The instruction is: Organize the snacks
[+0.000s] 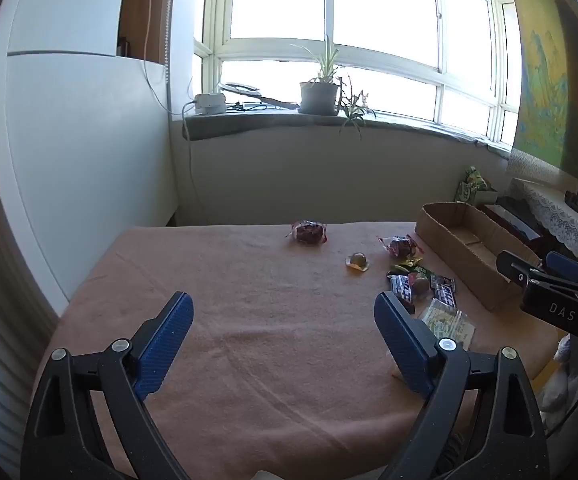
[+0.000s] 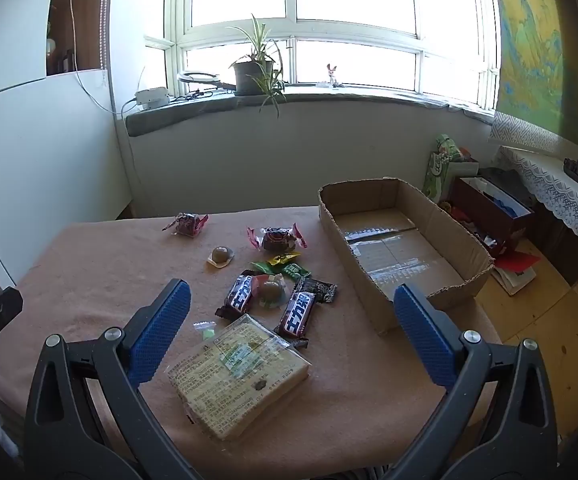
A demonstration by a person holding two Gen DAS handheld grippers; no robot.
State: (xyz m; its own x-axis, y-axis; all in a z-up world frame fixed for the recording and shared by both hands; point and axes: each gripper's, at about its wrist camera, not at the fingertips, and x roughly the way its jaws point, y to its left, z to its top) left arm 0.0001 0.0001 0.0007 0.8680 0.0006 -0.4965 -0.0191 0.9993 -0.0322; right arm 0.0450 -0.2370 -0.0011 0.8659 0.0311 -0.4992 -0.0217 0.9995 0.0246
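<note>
Right wrist view: right gripper (image 2: 292,324) jaws spread wide, nothing between pads, hovering tilted down over near end of snack pile. Large flat cracker pack (image 2: 240,374) directly ahead and just below jaws, lying flat on surface (image 2: 89,264), long axis diagonal, near-left to far-right, so not square to jaw line; likely needs wrist roll or a grab across the short side. Just beyond: two dark chocolate bars (image 2: 297,313) standing roughly lengthwise away from camera, a jelly cup (image 2: 269,291) between them, green and yellow candy wrappers (image 2: 285,264) farther back. Second jelly cup (image 2: 221,257) and two red-wrapped cakes (image 2: 277,238) well apart toward far side. Open cardboard box (image 2: 405,256) to right of pile, empty as far as visible, long axis running away from camera, near corner just beside right pad. Judged destination for the snacks.

Left wrist view: left gripper (image 1: 283,316) jaws also fully apart, empty, over bare cloth, pile off to its right, box (image 1: 465,248) farther right still. Far red-wrapped cake (image 1: 309,232) straight ahead of left jaws but well apart. Right gripper (image 1: 541,272) visible at right edge, between pile and box.

Judgement: right hand nearer both pile and box; cracker pack the closest pick, then short carry rightward into box. Nothing sorted yet.
</note>
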